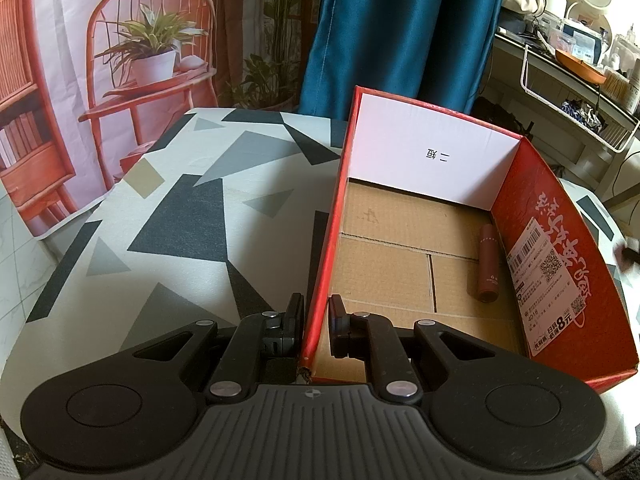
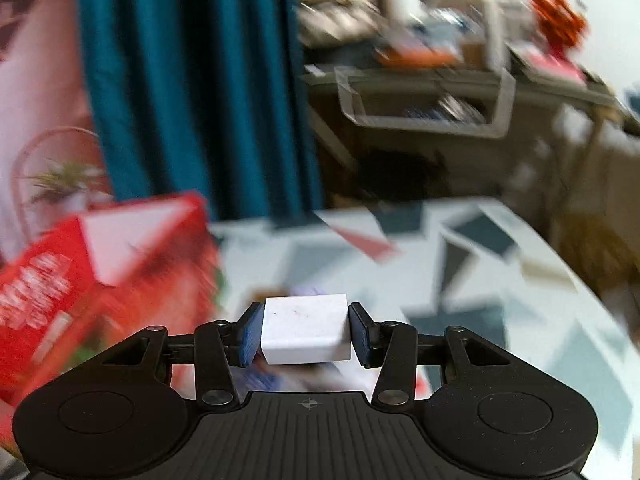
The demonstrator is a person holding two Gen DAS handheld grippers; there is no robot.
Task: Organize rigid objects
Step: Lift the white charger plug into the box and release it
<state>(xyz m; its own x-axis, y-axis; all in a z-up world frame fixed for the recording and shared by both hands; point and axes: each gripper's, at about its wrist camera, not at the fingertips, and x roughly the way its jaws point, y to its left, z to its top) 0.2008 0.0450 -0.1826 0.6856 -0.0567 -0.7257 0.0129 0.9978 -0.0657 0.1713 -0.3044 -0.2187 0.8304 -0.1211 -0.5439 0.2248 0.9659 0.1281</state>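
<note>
While our left gripper point(image 1: 316, 326) pinches the red box point(image 1: 560, 248) wall, our right gripper point(image 2: 306, 330) clamps a white block point(image 2: 306, 328) above the table point(image 2: 520, 320), beside the box. Blurred view suggests speed; we risk clipping the rim or dropping it.

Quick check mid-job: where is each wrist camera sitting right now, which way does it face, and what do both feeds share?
Left wrist: behind the left tongs, facing along the red box; they pinch its left wall, and a brown tube lies inside.
Right wrist: behind the right tongs, facing over the patterned table; they hold a white block; background blurred.
Shared: box, table, blue curtain.
</note>
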